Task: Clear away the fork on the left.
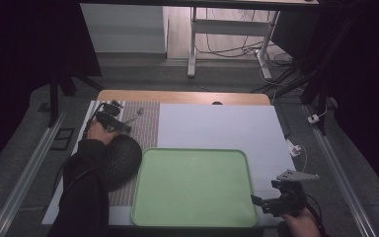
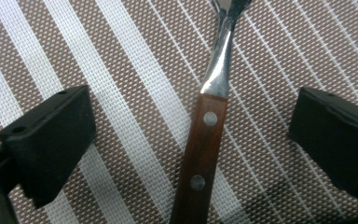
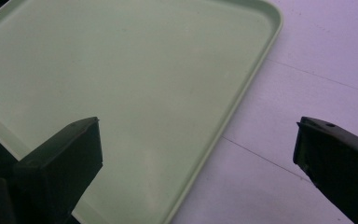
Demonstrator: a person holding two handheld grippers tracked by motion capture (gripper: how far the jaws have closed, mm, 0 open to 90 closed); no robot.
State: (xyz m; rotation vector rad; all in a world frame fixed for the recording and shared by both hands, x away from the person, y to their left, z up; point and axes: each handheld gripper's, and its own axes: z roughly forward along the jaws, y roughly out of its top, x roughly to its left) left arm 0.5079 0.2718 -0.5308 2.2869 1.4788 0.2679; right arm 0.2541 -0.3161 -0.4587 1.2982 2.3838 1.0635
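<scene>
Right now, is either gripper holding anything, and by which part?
Nothing is held. The left gripper stands open around the fork's wooden handle, pads clear of it. The right gripper is open over the green tray's edge.

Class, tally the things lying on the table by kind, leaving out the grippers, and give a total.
Fork with wooden handle: 1
Green tray: 1
Striped woven placemat: 1
Dark round ribbed object, kind unclear: 1
Total: 4
</scene>
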